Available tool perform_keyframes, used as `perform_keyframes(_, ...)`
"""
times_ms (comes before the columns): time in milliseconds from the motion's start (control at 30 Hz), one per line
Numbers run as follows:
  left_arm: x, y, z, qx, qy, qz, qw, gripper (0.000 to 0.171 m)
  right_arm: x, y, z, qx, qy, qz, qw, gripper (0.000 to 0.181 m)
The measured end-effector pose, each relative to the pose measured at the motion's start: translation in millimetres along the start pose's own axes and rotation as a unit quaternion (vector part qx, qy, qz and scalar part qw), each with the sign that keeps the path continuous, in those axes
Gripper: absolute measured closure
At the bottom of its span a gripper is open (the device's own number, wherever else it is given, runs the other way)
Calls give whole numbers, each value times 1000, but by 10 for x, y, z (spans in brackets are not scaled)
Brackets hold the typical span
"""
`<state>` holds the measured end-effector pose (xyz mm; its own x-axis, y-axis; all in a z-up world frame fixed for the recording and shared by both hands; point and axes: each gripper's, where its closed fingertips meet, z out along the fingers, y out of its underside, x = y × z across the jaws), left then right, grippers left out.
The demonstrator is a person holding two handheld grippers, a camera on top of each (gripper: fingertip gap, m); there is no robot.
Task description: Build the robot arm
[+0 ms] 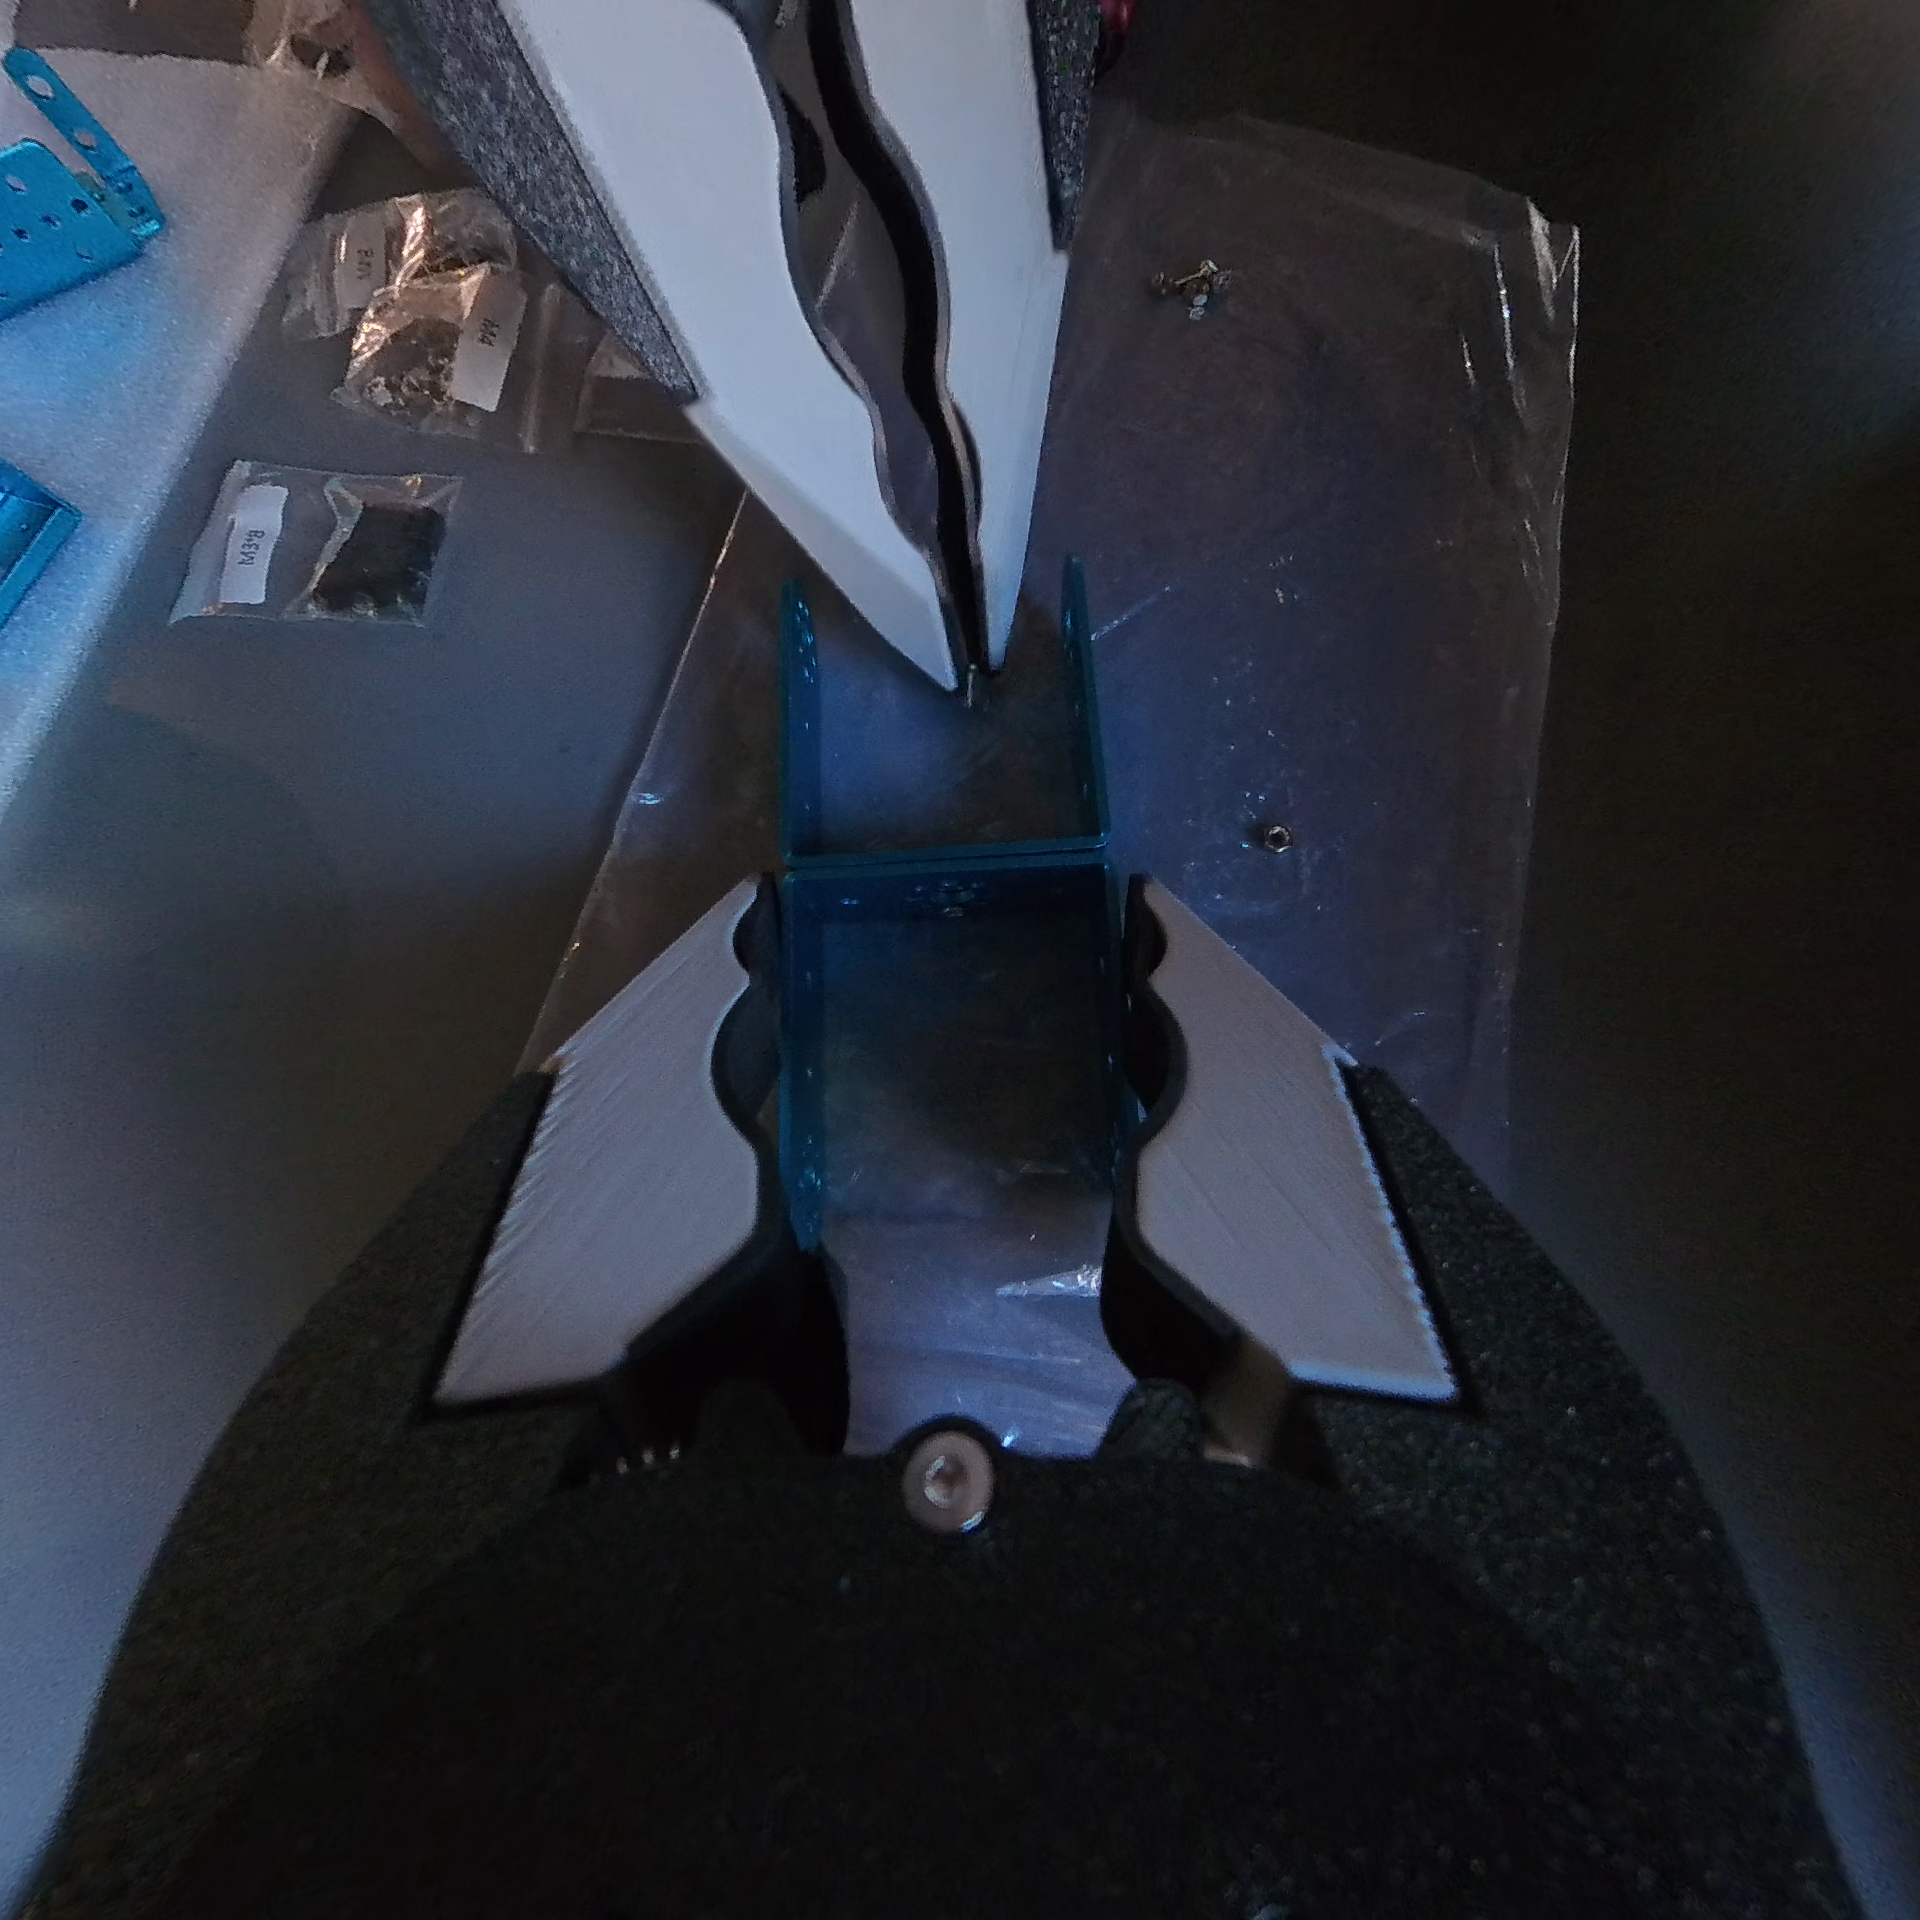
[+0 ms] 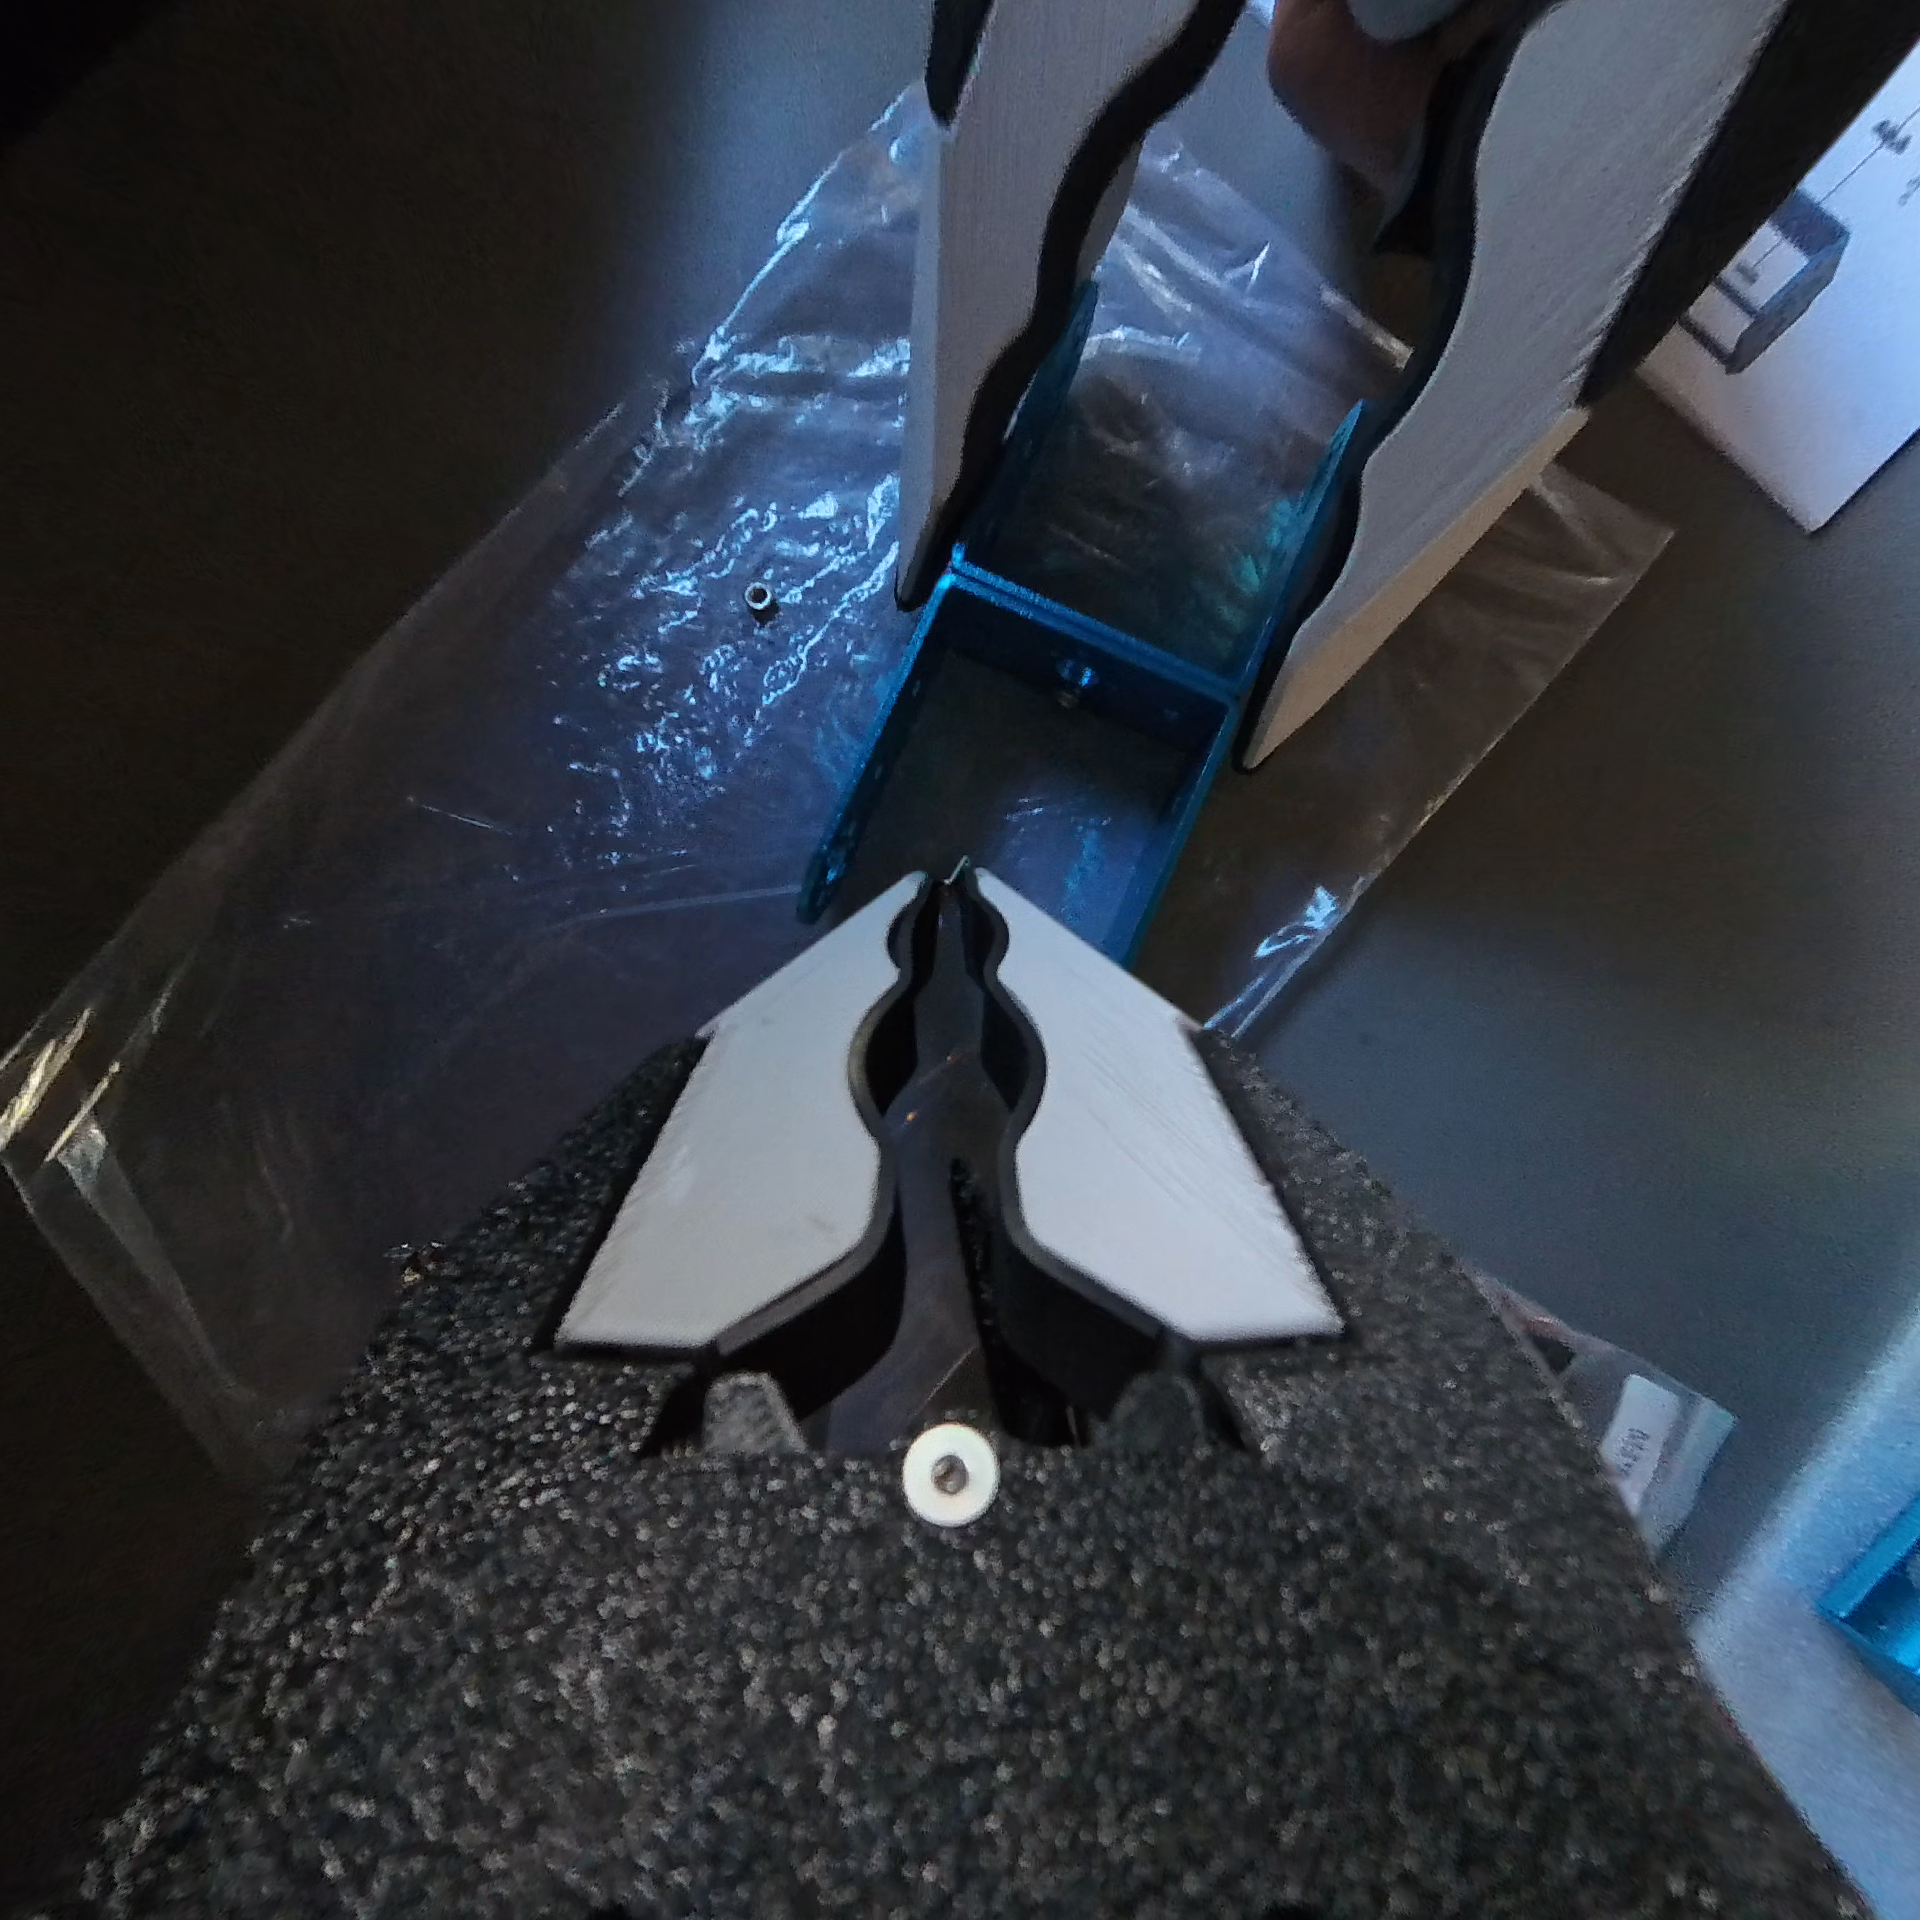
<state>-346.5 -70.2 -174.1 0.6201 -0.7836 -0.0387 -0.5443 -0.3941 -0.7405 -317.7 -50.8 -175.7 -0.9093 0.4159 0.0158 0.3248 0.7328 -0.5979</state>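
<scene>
A blue metal bracket (image 1: 940,831), made of two U-shaped pieces joined back to back, stands on a clear film-covered plate (image 1: 1299,623). My left gripper (image 1: 951,914) is shut on the bracket, with its fingers on the outer side walls of the nearer U. My right gripper (image 1: 971,681) comes in from the top. It is shut on a small metal fastener (image 1: 968,686) and its tips sit inside the far U. In the right wrist view, the right gripper (image 2: 951,883) pinches the fastener (image 2: 958,868) at the bracket's (image 2: 1101,665) open end. The left gripper (image 2: 1086,675) clamps the bracket beyond it.
A small nut (image 1: 1275,836) lies on the plate to the right of the bracket, and also shows in the right wrist view (image 2: 758,597). Loose small screws (image 1: 1195,281) lie farther back. Hardware bags (image 1: 312,561) and blue plates (image 1: 52,208) are at the left. A white box (image 2: 1818,364) stands beyond. There is about 5 cm between the tips of the two grippers.
</scene>
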Motion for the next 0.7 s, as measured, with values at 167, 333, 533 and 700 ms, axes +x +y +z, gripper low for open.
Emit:
perform_keyframes(167,3,2,-2,0,0,1,1000,105,141,-247,-51,61,49,-18,997,178)
perform_keyframes(333,4,2,-2,0,2,-1,1000,105,179,-356,10,86,87,-49,991,178)
perform_keyframes(533,5,3,-1,0,3,-2,1000,104,199,-345,69,68,108,-71,989,178)
perform_keyframes(700,5,4,0,-1,4,-3,1000,104,196,-348,70,69,104,-68,990,178)
